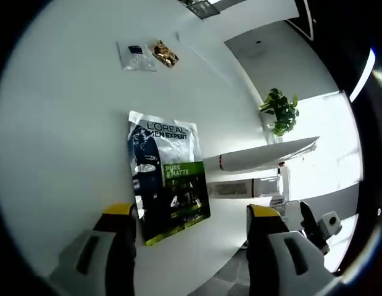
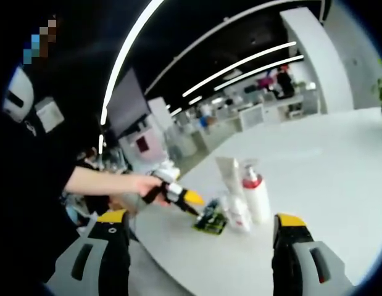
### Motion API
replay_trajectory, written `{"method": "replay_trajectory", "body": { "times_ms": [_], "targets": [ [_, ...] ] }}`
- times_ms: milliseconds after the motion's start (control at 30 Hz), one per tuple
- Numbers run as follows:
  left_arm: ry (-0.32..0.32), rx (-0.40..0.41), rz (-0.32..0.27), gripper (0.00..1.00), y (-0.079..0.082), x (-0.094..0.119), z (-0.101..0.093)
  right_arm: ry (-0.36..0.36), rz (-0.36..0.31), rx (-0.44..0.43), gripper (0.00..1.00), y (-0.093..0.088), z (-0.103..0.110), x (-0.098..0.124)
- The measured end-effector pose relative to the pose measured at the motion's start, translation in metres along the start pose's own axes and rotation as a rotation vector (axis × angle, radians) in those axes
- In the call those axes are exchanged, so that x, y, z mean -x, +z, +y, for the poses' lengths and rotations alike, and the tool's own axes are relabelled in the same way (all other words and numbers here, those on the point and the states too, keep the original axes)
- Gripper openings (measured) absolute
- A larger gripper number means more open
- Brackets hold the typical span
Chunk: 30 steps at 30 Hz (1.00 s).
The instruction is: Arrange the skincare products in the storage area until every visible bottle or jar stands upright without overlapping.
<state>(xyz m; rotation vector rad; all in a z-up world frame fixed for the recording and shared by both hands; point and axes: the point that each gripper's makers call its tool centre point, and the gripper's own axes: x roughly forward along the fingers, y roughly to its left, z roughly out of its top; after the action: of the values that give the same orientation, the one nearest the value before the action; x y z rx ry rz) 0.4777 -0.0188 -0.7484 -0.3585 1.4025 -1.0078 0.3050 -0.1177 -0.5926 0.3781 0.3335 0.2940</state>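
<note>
Left gripper (image 1: 189,216) spread, empty; L'Oreal sachet (image 1: 168,174) lies flat between and beyond its jaws. Right gripper (image 2: 200,223) spread, empty; pump bottle (image 2: 255,192) upright ahead.

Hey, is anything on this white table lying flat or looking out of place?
Yes. The L'Oreal sachet lies flat on the white table, and two small packets lie loose farther off. The pump bottle stands upright.

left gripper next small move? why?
Probably ease the left gripper forward and down to the L'Oreal sachet. Its jaws are open and empty, and the sachet lies flat on the white table just ahead between them, while the pump bottle and tube already stand upright.
</note>
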Motion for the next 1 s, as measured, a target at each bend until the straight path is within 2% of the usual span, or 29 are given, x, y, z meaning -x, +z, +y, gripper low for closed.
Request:
{"method": "replay_trajectory", "body": {
  "times_ms": [167,233,300,333,400,467,533,667,800,867,933,1000],
  "targets": [
    [0.001,-0.005,-0.005,0.67,0.001,0.002,0.000,-0.010,0.000,0.038,0.98,0.001,-0.001,0.000],
    [-0.002,-0.010,-0.015,0.67,0.002,0.005,-0.001,-0.005,-0.033,0.100,0.92,0.008,0.001,-0.001],
    [-0.018,-0.026,-0.035,0.67,0.004,0.009,-0.008,-0.004,-0.078,0.169,0.78,0.018,0.006,-0.001],
    [-0.030,-0.047,-0.048,0.68,0.005,0.011,-0.011,0.011,-0.085,0.160,0.73,0.019,0.010,-0.002],
    [-0.047,-0.091,-0.065,0.70,0.003,0.017,-0.019,0.041,-0.103,0.139,0.70,0.023,0.015,-0.005],
    [-0.067,-0.158,-0.089,0.73,0.004,0.022,-0.026,0.039,-0.113,0.180,0.73,0.026,0.017,-0.010],
    [-0.077,-0.225,-0.108,0.82,0.001,0.029,-0.032,0.019,-0.115,0.238,0.73,0.028,0.014,-0.013],
    [-0.087,-0.337,-0.150,0.93,-0.005,0.046,-0.043,0.012,-0.143,0.254,0.68,0.037,0.016,-0.016],
    [-0.077,-0.444,-0.197,0.99,-0.012,0.063,-0.052,-0.005,-0.129,0.325,0.48,0.042,0.015,-0.015],
    [-0.049,-0.508,-0.220,0.99,-0.016,0.073,-0.052,-0.016,-0.120,0.335,0.48,0.041,0.013,-0.016],
    [-0.035,-0.539,-0.241,0.99,-0.019,0.081,-0.054,-0.011,-0.119,0.310,0.54,0.041,0.014,-0.016],
    [-0.022,-0.566,-0.265,0.99,-0.024,0.091,-0.055,-0.010,-0.099,0.289,0.55,0.039,0.015,-0.016]
  ]
}}
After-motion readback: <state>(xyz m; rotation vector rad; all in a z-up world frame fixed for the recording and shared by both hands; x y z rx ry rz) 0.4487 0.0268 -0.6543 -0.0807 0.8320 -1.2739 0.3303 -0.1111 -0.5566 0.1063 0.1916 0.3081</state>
